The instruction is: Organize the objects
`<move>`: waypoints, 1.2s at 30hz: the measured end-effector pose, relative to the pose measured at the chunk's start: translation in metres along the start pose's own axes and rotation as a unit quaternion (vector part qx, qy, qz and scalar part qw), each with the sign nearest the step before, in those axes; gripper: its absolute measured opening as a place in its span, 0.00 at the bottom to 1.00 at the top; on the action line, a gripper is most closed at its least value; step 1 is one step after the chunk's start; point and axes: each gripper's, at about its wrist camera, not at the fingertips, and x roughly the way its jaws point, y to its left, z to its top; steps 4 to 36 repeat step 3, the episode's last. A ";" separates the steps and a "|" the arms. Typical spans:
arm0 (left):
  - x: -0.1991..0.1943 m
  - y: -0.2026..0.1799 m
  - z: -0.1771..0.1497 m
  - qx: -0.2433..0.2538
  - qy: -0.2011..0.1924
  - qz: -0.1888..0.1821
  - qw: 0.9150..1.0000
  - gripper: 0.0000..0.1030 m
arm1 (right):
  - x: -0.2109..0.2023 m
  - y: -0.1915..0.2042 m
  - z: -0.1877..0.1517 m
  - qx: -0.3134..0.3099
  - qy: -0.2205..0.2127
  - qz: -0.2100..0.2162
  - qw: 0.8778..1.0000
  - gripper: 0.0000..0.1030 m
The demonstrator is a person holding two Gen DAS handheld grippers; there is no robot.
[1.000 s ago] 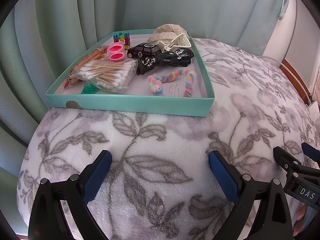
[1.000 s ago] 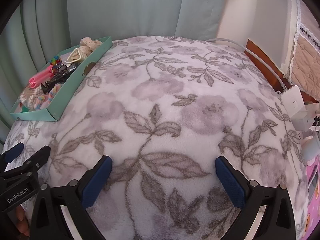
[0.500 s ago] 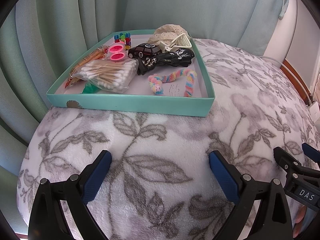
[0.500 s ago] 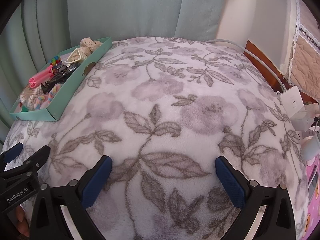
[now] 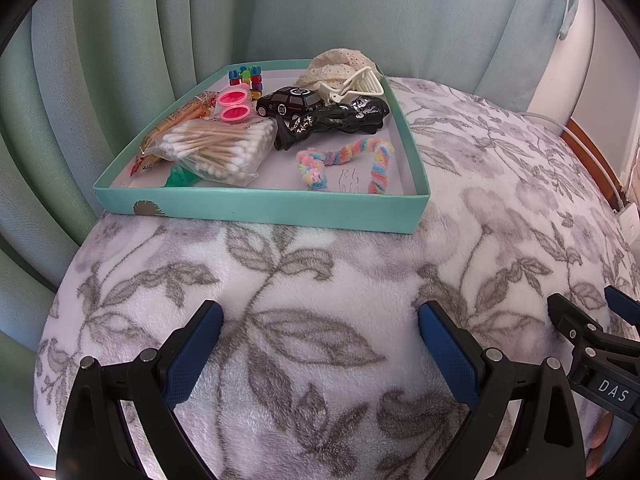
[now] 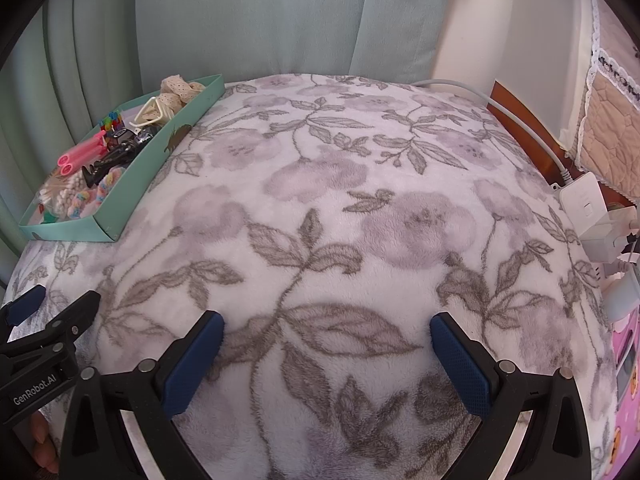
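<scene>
A teal tray rests on a floral blanket at the far left. Inside lie a bag of cotton swabs, a black toy car, a black bow, a pastel fuzzy band, pink goggles, a cream hair claw and a lace piece. My left gripper hovers open over the blanket, in front of the tray, holding nothing. To its right my right gripper is open over the blanket's middle, also with nothing in it.
Green curtains hang behind and left of the tray. A white power strip with plugs and its cable lie at the blanket's right edge beside a wooden board. A pink patterned thing shows at the lower right.
The left wrist view has shifted slightly, so the tray sits a little lower in it. The right gripper has hardly moved. Both stay open.
</scene>
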 end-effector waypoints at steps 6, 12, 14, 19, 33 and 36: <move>0.000 0.000 0.000 -0.001 0.000 0.000 1.000 0.95 | 0.000 0.000 0.000 0.000 0.000 0.000 1.000 1.00; 0.000 0.000 0.000 -0.001 0.000 0.000 1.000 0.95 | 0.000 0.000 0.000 0.000 0.000 0.000 1.000 1.00; 0.000 0.000 0.000 -0.001 0.000 0.000 1.000 0.95 | 0.000 0.000 0.000 0.000 0.000 0.000 1.000 1.00; 0.000 0.000 0.000 -0.001 0.000 0.000 1.000 0.95 | 0.000 0.000 0.000 0.000 0.000 0.000 1.000 1.00; 0.000 0.000 0.000 -0.001 0.000 0.000 1.000 0.95 | 0.000 0.000 0.000 0.000 0.000 0.000 1.000 1.00; 0.000 0.000 0.000 -0.001 0.000 0.000 1.000 0.95 | 0.000 0.000 0.000 0.000 0.000 0.000 1.000 1.00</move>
